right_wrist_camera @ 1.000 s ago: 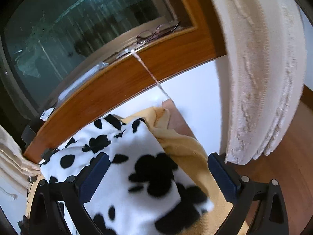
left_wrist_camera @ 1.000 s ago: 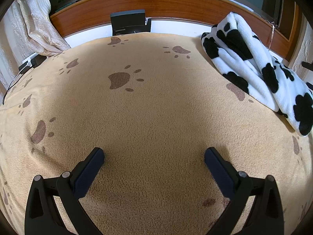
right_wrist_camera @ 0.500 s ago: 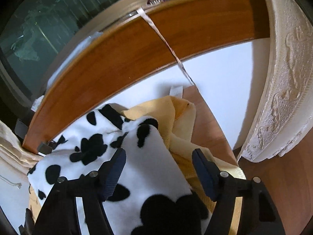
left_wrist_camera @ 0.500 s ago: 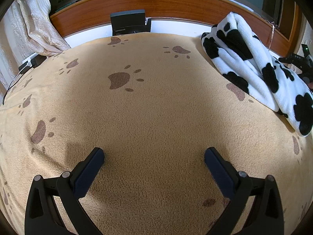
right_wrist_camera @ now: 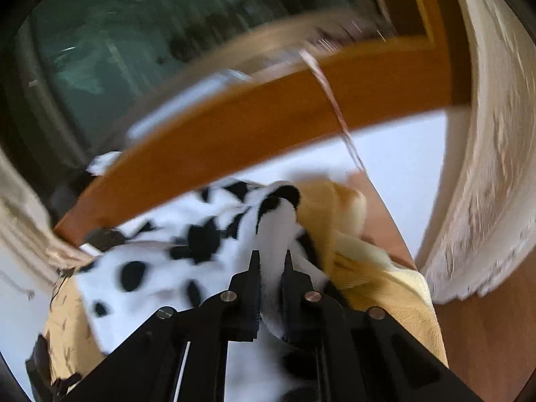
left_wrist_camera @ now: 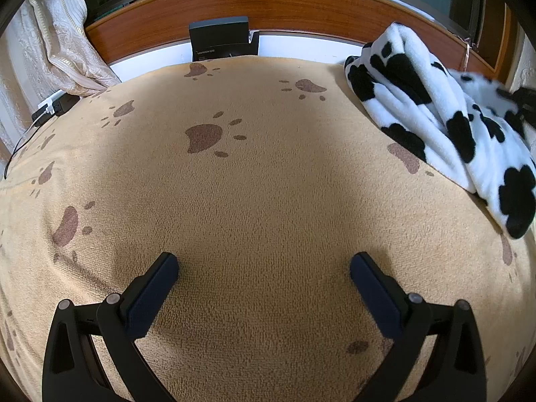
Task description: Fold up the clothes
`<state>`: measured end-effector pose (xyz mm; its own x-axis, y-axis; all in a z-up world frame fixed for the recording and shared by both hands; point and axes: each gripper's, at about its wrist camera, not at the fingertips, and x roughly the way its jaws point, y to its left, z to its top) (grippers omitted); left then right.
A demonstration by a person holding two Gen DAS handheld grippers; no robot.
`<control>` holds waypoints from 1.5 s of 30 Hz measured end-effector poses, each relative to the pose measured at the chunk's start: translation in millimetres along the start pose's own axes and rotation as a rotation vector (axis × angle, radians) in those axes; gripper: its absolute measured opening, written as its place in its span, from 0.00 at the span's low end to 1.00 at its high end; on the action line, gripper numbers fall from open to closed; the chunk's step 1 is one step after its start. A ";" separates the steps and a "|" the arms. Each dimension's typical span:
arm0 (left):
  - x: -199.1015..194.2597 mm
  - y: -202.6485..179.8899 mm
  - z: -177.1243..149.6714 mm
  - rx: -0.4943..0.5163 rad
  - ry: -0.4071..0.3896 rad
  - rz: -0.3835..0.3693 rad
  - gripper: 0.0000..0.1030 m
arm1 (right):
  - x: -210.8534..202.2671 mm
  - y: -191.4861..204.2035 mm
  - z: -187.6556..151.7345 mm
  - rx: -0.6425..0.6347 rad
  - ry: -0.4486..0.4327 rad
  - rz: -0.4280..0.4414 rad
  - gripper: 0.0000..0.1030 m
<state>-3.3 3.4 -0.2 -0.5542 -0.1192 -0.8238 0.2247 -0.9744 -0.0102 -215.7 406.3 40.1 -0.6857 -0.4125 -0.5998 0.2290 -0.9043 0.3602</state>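
Note:
A fluffy white garment with black cow spots (left_wrist_camera: pixel 445 114) lies crumpled at the far right of a tan blanket with brown paw prints (left_wrist_camera: pixel 261 181). My left gripper (left_wrist_camera: pixel 264 268) hovers open over bare blanket, well short of the garment, nothing between its fingers. In the right wrist view my right gripper (right_wrist_camera: pixel 271 258) is shut on a fold of the cow-spot garment (right_wrist_camera: pixel 187 251), white fleece pinched between its pads and bunching up in front of them. That view is motion-blurred. A dark part of the right gripper shows at the left view's right edge, on the garment.
A curved wooden ledge (left_wrist_camera: pixel 301 6) runs behind the bed, with a dark box (left_wrist_camera: pixel 221 42) leaning on it. Cream curtains hang at the left (left_wrist_camera: pixel 53 40) and beside my right gripper (right_wrist_camera: pixel 485 174). A charger and cable (left_wrist_camera: pixel 47 109) lie at the blanket's left edge. Wooden floor (right_wrist_camera: pixel 482 351) at right.
My right gripper went from wide open over the garment to shut on a fold of it and moved with it; the garment's right part has lifted and shifted. The left gripper stayed still.

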 end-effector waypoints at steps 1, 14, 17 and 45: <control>-0.2 0.2 0.1 -0.001 0.000 -0.002 1.00 | -12.2 12.2 0.6 -0.028 -0.022 0.009 0.09; -43.4 25.8 9.7 -0.112 -0.214 -0.011 1.00 | -127.6 205.7 -158.6 -0.625 0.036 0.229 0.05; -51.4 27.5 10.4 -0.111 -0.242 -0.032 1.00 | -129.1 203.4 -175.5 -0.639 0.005 0.125 0.06; -9.5 19.4 3.9 -0.076 -0.067 -0.033 1.00 | -12.6 116.2 -62.8 -0.509 0.050 -0.178 0.40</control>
<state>3.1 -15.1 9.6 -0.6137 -0.1024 -0.7829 0.2647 -0.9608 -0.0818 -137.0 299.6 44.6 -0.7131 -0.2418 -0.6580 0.4269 -0.8943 -0.1341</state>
